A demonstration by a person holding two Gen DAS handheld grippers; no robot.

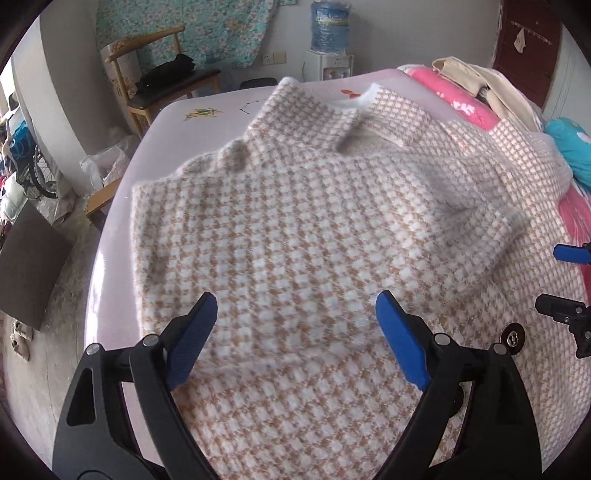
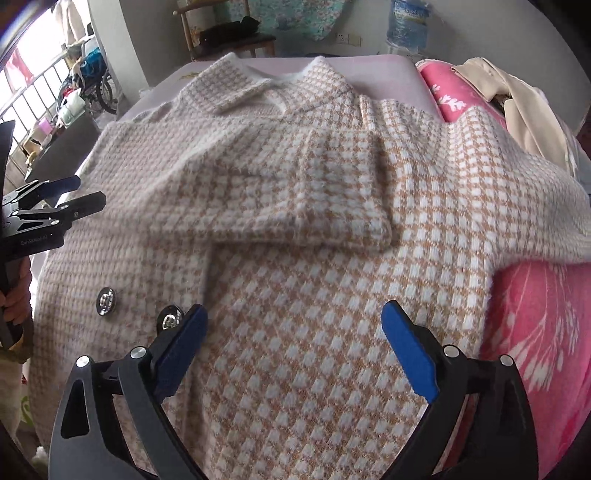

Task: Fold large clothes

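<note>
Pale lilac bedding (image 1: 122, 221) is carrying a fuzzy tan-and-white houndstooth coat (image 1: 295, 229), lying collar-away along the bed's length, its right side spilling onto a pink quilt (image 2: 535, 332). Left gripper (image 1: 295, 339) is hovering, jaws spread and empty, over the hem near the bed's left edge. Folded sleeve (image 2: 306, 206) is lying crosswise ahead of the right gripper (image 2: 295, 350), likewise gaping, beside a metal snap button (image 2: 106, 301); probably nearer for the next fold.

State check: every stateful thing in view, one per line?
Coat: spread flat on the bed, front up, not yet folded in half.
Left sleeve: folded in across the chest.
Collar: lying open.
Snap buttons: unfastened, exposed.
Left gripper: open, empty, above the coat.
Right gripper: open, empty, above the coat.
Water jug: upright on its dispenser.
</note>
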